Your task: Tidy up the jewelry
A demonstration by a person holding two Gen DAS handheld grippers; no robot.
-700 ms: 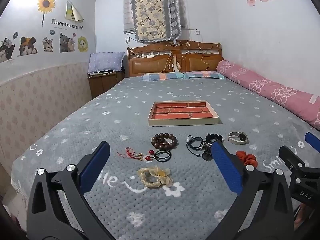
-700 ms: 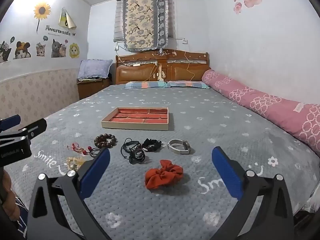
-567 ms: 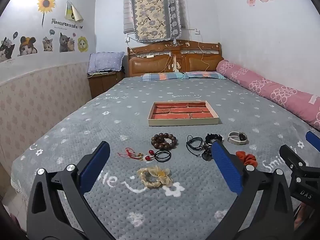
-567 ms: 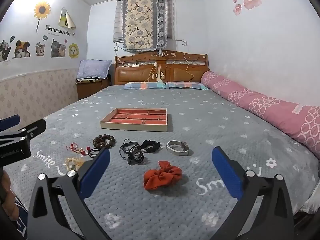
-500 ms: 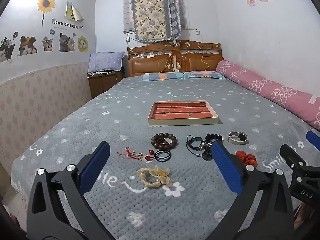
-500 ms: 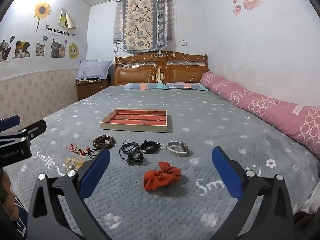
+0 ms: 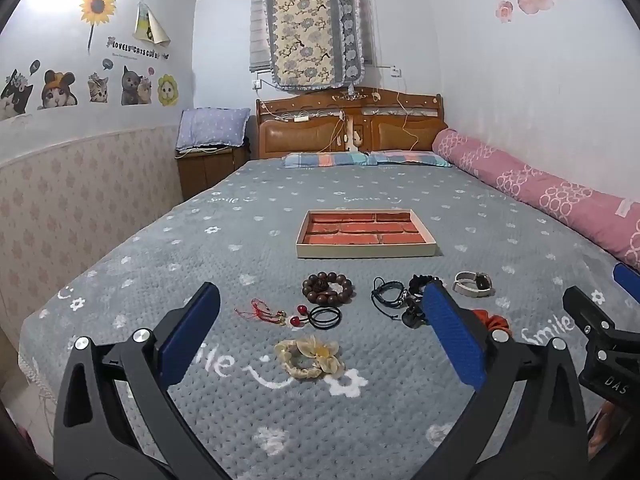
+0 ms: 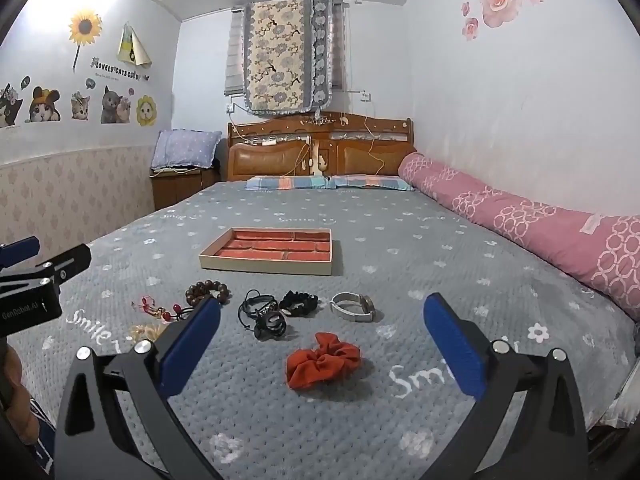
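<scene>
Red-lined tray (image 7: 365, 251) w/ dividers sits bare — both tools (image 7: 320, 330) (image 8: 322, 334) gape wide, nothing held.

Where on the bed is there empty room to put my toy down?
Free: the grey blanket between the compartment tray and the pink bolster, and beyond the tray toward the pillows. Crowded: the row before the tray, from wooden bead bracelet to watch, plus the orange scrunchie.
</scene>
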